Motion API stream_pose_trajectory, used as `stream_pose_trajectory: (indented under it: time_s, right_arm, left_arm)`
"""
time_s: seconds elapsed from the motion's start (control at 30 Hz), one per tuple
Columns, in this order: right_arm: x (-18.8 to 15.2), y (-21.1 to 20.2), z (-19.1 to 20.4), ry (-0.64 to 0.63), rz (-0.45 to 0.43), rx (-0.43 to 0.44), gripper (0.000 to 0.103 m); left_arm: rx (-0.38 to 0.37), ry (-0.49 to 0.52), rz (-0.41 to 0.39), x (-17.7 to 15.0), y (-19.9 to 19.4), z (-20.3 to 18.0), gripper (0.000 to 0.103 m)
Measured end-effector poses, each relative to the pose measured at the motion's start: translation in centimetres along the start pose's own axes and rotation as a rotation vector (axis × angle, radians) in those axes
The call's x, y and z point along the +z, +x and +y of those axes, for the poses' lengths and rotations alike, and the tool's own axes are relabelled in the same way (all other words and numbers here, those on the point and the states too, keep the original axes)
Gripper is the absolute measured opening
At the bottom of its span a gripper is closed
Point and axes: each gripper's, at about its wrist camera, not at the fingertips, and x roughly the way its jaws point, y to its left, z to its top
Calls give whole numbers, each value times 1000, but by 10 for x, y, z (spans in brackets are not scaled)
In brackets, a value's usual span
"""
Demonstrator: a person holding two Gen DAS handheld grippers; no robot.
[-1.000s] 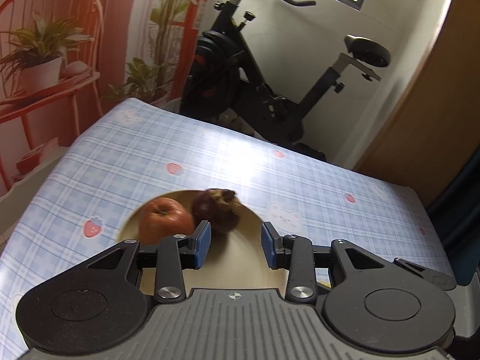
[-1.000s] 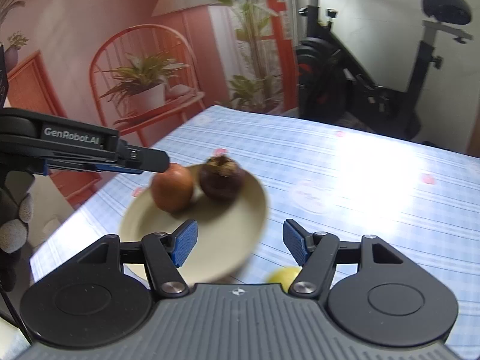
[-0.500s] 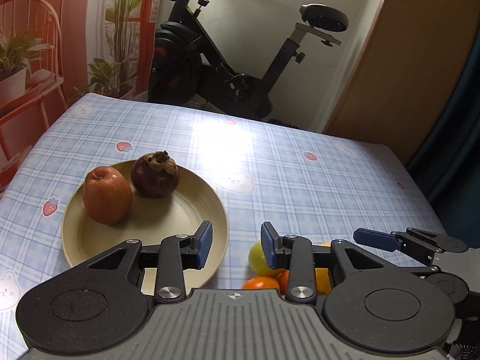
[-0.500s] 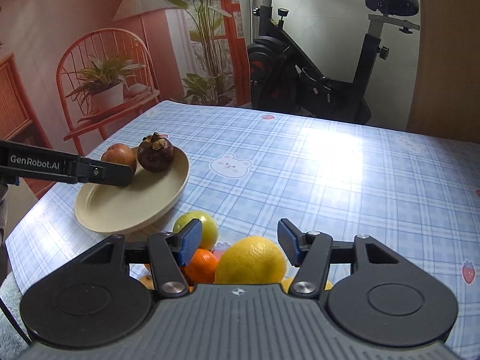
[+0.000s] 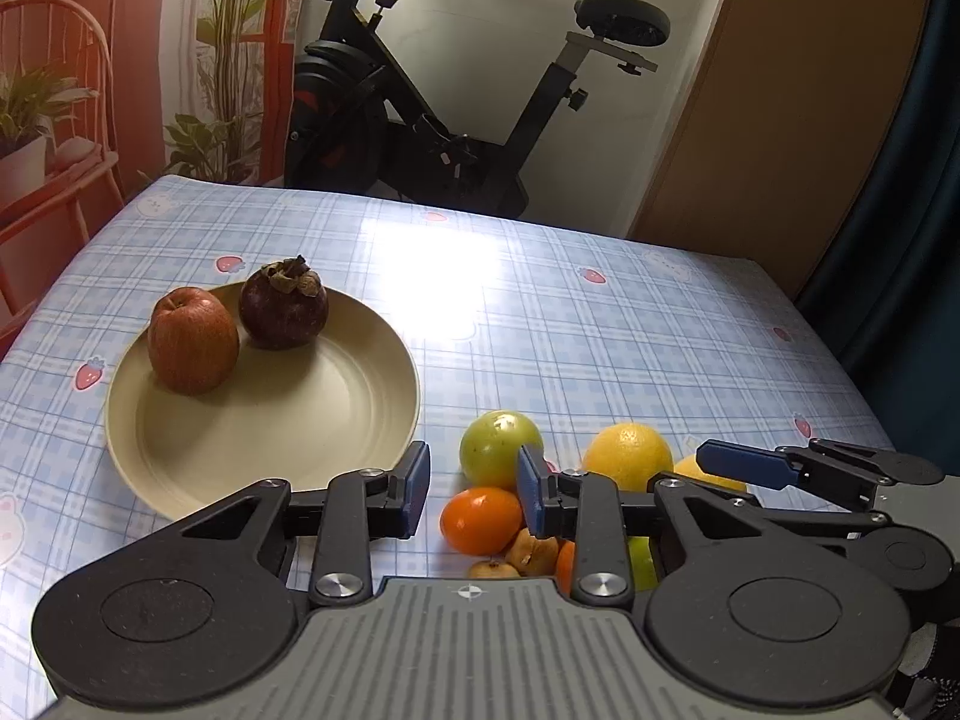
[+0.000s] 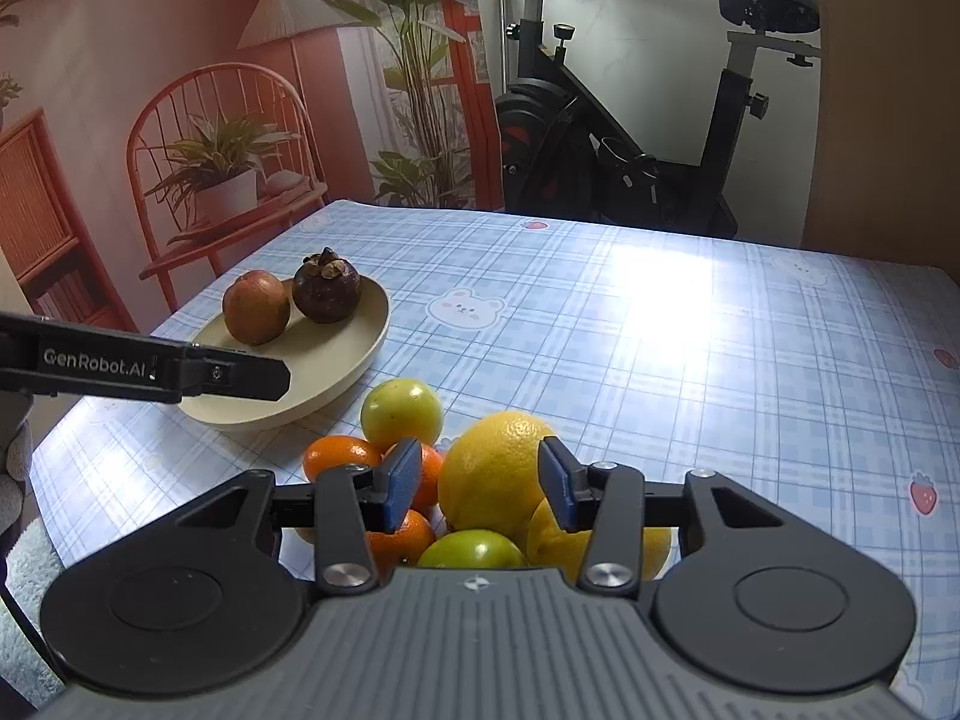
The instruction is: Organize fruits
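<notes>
Round beige plate (image 5: 384,420): red apple (image 5: 192,339), dark purple mangosteen (image 5: 283,312) | left gripper (image 5: 474,495): jaws narrow, closing, empty | right gripper (image 6: 479,483): jaws narrowing, empty, above large yellow citrus (image 6: 495,471)

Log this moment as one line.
plate: apple, mangosteen | left gripper: closing, empty | right gripper: closing around lemon, no grip yet

A home room: exercise bike (image 5: 456,114) beside the clothed table (image 5: 600,348) (checked, strawberry-printed).
</notes>
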Motion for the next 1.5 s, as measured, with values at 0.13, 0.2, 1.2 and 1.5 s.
stream_pose_trajectory:
  time_s: [0.13, 0.2, 1.2, 1.5]
  right_arm:
    - [-4, -2, 3, 14, -5, 19, 44]
    - [-4, -2, 6, 4, 0, 27, 43]
    - [-8, 5, 14, -11, 33, 89, 30]
    - [-4, 11, 18, -26, 64, 97, 30]
  left_arm:
    - [13, 17, -13, -3, -7, 1, 32]
    - [13, 24, -16, -4, -10, 3, 31]
    - [-115, -13, 190, -36, 36, 3, 29]
    - [-105, -24, 188, -40, 43, 10, 27]
